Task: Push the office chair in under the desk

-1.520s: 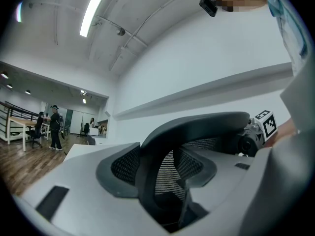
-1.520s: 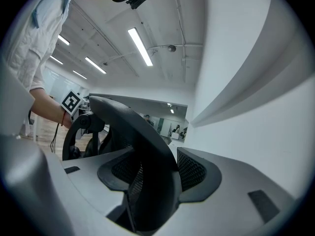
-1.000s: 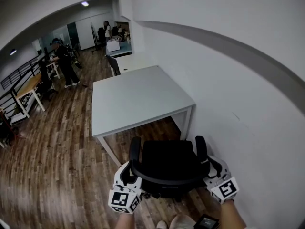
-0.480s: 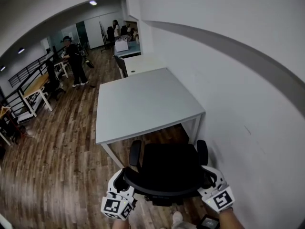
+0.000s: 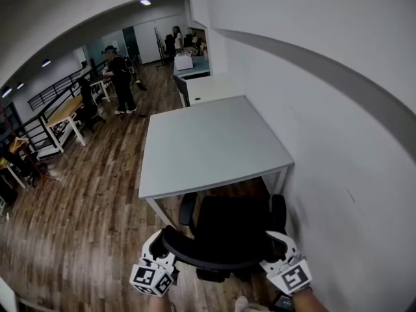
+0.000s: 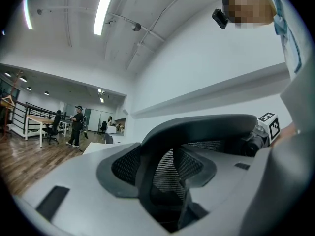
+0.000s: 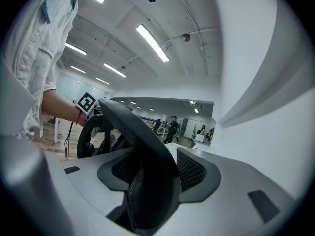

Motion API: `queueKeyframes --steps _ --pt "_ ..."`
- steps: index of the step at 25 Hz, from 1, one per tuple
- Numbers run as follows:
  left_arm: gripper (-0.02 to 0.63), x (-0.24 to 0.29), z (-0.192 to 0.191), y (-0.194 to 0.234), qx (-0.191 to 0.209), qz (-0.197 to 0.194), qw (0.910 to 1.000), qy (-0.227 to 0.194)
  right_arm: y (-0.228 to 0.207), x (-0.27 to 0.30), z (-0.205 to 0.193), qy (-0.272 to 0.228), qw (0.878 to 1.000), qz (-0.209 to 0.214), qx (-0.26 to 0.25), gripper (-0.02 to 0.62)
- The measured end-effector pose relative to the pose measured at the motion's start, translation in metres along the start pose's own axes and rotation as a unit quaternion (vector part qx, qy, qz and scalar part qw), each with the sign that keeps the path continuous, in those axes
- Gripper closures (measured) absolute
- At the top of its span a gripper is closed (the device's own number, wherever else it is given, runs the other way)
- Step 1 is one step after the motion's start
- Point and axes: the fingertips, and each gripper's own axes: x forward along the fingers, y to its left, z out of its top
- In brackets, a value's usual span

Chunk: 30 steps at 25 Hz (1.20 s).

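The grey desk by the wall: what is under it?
Under the pale grey rectangular desk top, a strip of brown wooden floor and a white leg show. The black mesh office chair reaches its near edge. The top covers the rest.

A brown wood floor (image 5: 84,194) runs beside a white wall (image 5: 351,148) with a grey band (image 5: 312,70), back to a person in dark clothes (image 5: 121,82) standing near wooden-topped tables (image 5: 65,112) by a black railing (image 5: 55,91), with another person (image 5: 176,38) further back.
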Motion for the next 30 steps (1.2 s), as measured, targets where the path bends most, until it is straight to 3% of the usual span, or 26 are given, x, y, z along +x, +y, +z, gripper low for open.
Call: queueKeyframes --steps 6,14,30 --pt "0.403 0.013 0.006 0.013 -0.011 0.025 0.9996 -0.006 -0.01 0.021 0.001 -0.008 1.0 0.016 0.003 0.356" --pt "0.403 0.027 0.005 0.027 -0.014 0.027 0.9994 -0.016 -0.019 0.041 0.0 -0.011 0.999 0.028 0.014 0.356" --pt "0.403 0.054 0.007 0.055 -0.022 0.013 0.9996 -0.014 -0.04 0.079 0.0 -0.009 1.0 0.003 0.023 0.354"
